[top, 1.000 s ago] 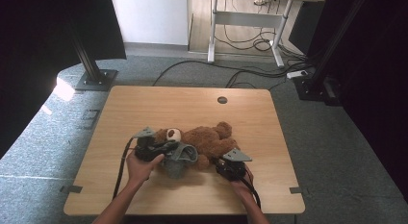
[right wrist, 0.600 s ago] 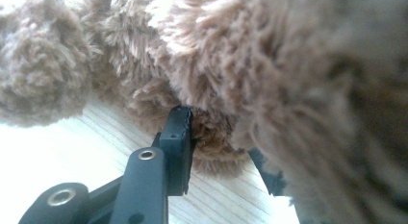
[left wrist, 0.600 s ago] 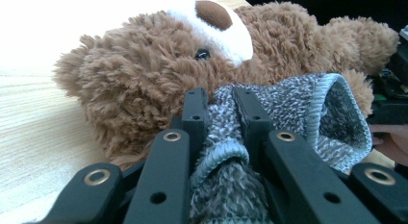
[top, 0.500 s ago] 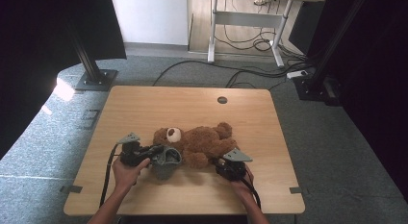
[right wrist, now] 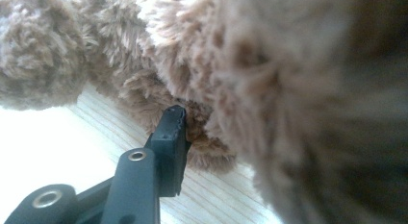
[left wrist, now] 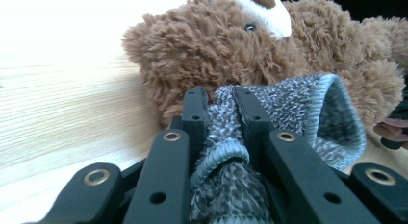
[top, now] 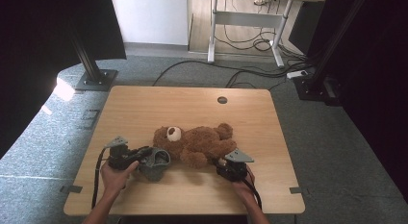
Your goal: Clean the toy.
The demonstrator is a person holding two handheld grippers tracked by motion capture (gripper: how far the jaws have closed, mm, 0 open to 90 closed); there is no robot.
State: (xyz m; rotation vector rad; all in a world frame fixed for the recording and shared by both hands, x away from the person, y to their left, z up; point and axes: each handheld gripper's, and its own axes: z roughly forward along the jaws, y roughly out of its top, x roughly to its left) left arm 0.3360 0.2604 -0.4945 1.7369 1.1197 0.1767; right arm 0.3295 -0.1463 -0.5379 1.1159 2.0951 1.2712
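A brown teddy bear (top: 202, 144) lies on its back mid-table on the wooden table (top: 192, 104), head to the left. Just left of its head, my left gripper (top: 143, 155) is shut on a grey knitted hat (top: 156, 164) that rests on the wood. In the left gripper view the jaws (left wrist: 221, 96) pinch the hat's (left wrist: 308, 113) rim, with the bear's face (left wrist: 231, 46) right behind. My right gripper (top: 220, 162) is at the bear's lower body. In the right gripper view one jaw presses into the bear's fur (right wrist: 269, 89) and fur hides the other.
A round cable hole (top: 222, 100) sits near the table's far edge. Beyond the table are a desk frame (top: 250, 22), floor cables (top: 250, 75) and black stand bases at the left (top: 94, 80) and right (top: 312, 87).
My left gripper has drawn the grey hat left and toward the person, away from the bear's head. The right gripper and the bear have stayed put.
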